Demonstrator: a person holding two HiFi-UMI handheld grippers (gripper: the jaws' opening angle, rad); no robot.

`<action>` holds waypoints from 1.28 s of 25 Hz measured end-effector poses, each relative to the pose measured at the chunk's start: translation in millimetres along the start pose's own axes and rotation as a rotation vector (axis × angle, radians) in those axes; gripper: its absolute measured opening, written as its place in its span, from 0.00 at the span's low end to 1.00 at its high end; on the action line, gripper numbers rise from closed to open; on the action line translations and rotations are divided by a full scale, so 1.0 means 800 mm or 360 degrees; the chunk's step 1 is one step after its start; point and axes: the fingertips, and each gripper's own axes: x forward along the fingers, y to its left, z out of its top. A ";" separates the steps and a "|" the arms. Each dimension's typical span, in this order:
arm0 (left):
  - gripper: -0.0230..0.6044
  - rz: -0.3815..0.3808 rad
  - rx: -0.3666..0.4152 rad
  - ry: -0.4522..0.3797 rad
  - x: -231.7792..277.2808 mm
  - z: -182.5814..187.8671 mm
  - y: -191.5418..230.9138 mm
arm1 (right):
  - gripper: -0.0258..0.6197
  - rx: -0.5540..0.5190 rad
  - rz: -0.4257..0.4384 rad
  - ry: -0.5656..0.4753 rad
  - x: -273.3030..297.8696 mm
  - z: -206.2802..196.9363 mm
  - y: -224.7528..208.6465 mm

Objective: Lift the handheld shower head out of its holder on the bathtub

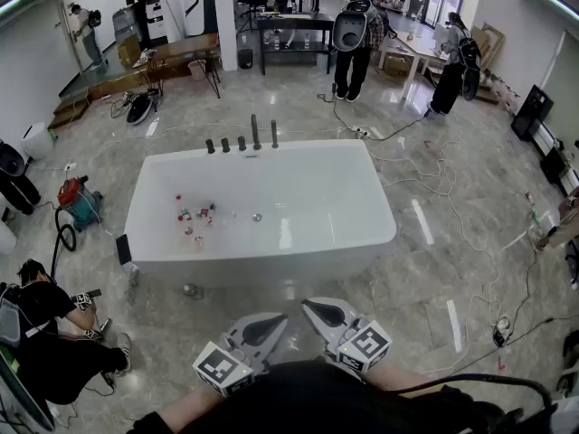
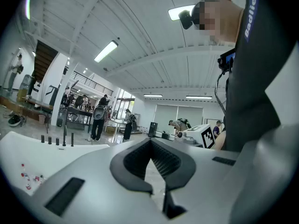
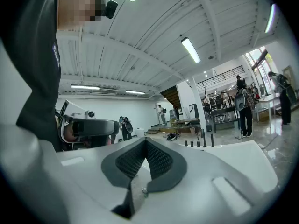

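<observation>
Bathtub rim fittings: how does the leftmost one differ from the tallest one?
The leftmost fitting is short and stubby; the tallest fitting is slim and rises well above it. The leftmost fitting ends the row; the tallest fitting stands fourth along, with neighbours on both sides. Both are dark, upright, on the bathtub rim.

Your bathtub (image 1: 271, 260) is plain white, its rim fittings (image 1: 242, 143) dark grey. The floor (image 1: 434, 269) is pale grey, veined like marble. Your left tongs (image 1: 279, 322) and right tongs (image 1: 312, 307) are light grey with charcoal ribbed pads (image 2: 163, 161); their cubes (image 1: 222, 369) carry black-and-white square markers.
</observation>
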 end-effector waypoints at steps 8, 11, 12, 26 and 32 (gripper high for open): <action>0.04 0.0007 -0.0012 -0.0008 0.006 -0.006 -0.001 | 0.04 0.0032 -0.0002 -0.0005 -0.004 -0.004 -0.004; 0.04 0.0005 -0.0010 0.0000 0.009 -0.003 -0.002 | 0.04 0.0040 -0.0002 -0.0007 -0.005 -0.003 -0.007; 0.04 0.0006 -0.0014 0.0003 0.012 -0.004 -0.002 | 0.04 0.0047 0.0004 -0.0014 -0.006 -0.003 -0.009; 0.04 0.0105 -0.0005 0.0045 0.060 0.001 -0.010 | 0.04 0.0090 -0.0002 -0.0035 -0.047 0.004 -0.061; 0.04 0.0167 0.0008 0.0007 0.107 0.000 -0.021 | 0.04 0.0092 0.0045 -0.0022 -0.075 0.003 -0.103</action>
